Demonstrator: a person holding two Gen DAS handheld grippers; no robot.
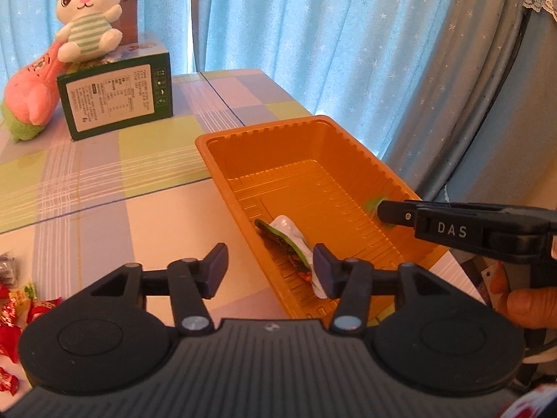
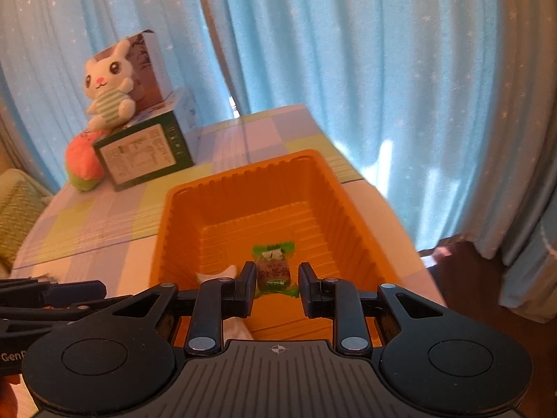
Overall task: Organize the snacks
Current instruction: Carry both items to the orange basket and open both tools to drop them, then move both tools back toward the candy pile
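An orange plastic tray [image 1: 216, 160] stands on the checked tablecloth; it also shows in the right wrist view [image 2: 174, 216]. A white and green snack packet [image 1: 292, 240] lies on the tray floor. My left gripper [image 1: 269, 270] is open and empty over the tray's near left rim. My right gripper [image 2: 275, 285] is open above the tray, with a green-wrapped candy [image 2: 273, 271] between its fingers, apart from both pads. In the left wrist view the right gripper [image 1: 386, 210] reaches in from the right with a blurred green candy [image 1: 374, 203] at its tip.
Several red and yellow wrapped candies [image 1: 14, 306] lie at the table's left near edge. A green box [image 1: 115, 99] with a white rabbit plush [image 1: 87, 14] on top and a pink plush [image 1: 31, 97] beside it stands at the back left. Blue curtains [image 1: 313, 35] hang behind.
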